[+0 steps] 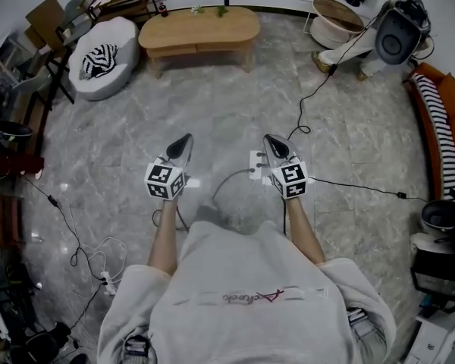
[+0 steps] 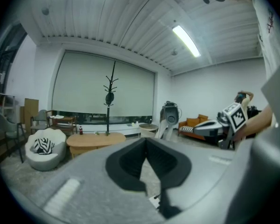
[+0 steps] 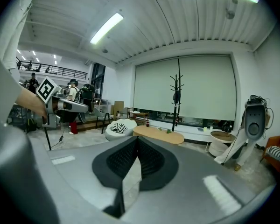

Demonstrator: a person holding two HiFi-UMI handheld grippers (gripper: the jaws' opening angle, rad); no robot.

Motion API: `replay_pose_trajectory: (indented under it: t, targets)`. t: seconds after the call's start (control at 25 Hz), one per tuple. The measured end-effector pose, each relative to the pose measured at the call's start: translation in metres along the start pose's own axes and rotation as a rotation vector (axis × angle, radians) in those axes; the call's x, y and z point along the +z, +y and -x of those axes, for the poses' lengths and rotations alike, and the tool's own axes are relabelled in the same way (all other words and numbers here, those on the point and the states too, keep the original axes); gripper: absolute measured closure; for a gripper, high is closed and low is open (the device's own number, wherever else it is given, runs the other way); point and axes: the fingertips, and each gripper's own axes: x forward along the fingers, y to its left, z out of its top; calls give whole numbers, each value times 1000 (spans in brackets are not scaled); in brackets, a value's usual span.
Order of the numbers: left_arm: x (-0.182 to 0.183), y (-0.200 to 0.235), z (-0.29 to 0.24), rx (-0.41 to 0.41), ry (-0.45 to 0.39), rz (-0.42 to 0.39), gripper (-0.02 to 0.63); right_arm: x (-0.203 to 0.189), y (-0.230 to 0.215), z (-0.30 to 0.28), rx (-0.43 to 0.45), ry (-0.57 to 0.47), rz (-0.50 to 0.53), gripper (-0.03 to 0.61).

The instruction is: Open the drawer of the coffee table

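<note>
The wooden oval coffee table (image 1: 199,30) stands far ahead across the marble floor; its drawer front (image 1: 197,48) sits under the top and looks closed. It also shows in the left gripper view as the coffee table (image 2: 95,140) and in the right gripper view as the coffee table (image 3: 158,134), small and distant. My left gripper (image 1: 183,145) and right gripper (image 1: 273,145) are held side by side in front of the person's body, both shut and holding nothing, well short of the table. The jaws meet at the tips in both gripper views.
A white beanbag chair (image 1: 102,58) with a striped cushion sits left of the table. A round side table (image 1: 337,15) and a grey machine (image 1: 394,32) stand at the right. Black cables (image 1: 318,89) and a power strip (image 1: 259,165) lie on the floor. An orange sofa (image 1: 444,120) lines the right.
</note>
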Motion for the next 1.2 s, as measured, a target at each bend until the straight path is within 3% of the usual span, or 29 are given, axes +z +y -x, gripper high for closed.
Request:
replay_pose_trajectory:
  t: [0.68, 1.2]
  targets:
    - [-2, 24, -22, 22, -16, -2, 618, 1, -14, -31, 16, -9, 19, 575]
    - [2, 84, -95, -17, -12, -6, 618, 9, -52, -111, -9, -2, 19, 575]
